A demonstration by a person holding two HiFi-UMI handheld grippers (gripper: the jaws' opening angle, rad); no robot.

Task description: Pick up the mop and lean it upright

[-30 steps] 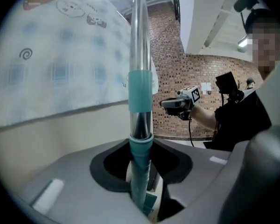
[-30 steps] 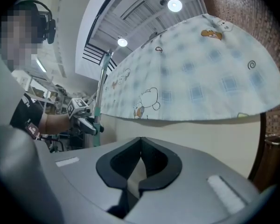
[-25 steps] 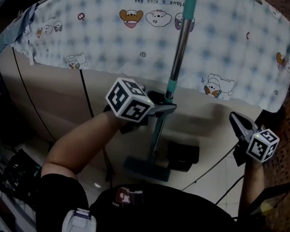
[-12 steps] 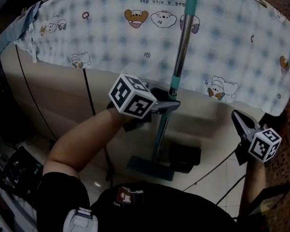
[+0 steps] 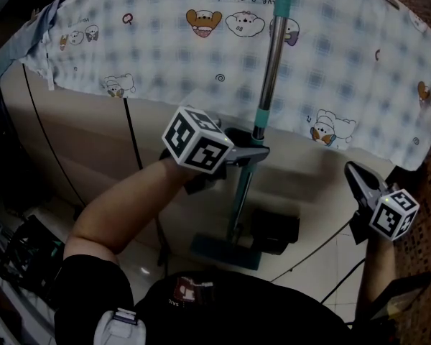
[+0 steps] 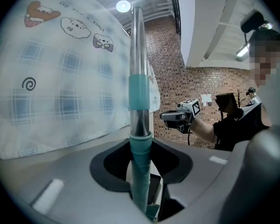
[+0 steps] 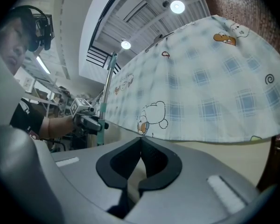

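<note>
The mop stands nearly upright: its metal and teal handle (image 5: 271,63) rises in front of the cloth-covered table, and its flat teal head (image 5: 221,251) rests on the floor. My left gripper (image 5: 257,152) is shut on the mop handle at its teal collar; in the left gripper view the handle (image 6: 139,125) runs up between the jaws. My right gripper (image 5: 353,172) hangs apart at the right, shut with nothing in it; its jaws (image 7: 141,146) meet in the right gripper view, where the mop handle (image 7: 106,97) shows far left.
A table under a blue checked cloth with cartoon bears (image 5: 201,56) fills the back. A black box (image 5: 274,230) sits on the floor beside the mop head. Cables (image 5: 129,146) hang down the table's front. A brick wall (image 6: 196,73) lies beyond.
The mop and my left gripper have barely shifted; the mop head sits a touch further right in the picture. The right gripper has kept its place.
</note>
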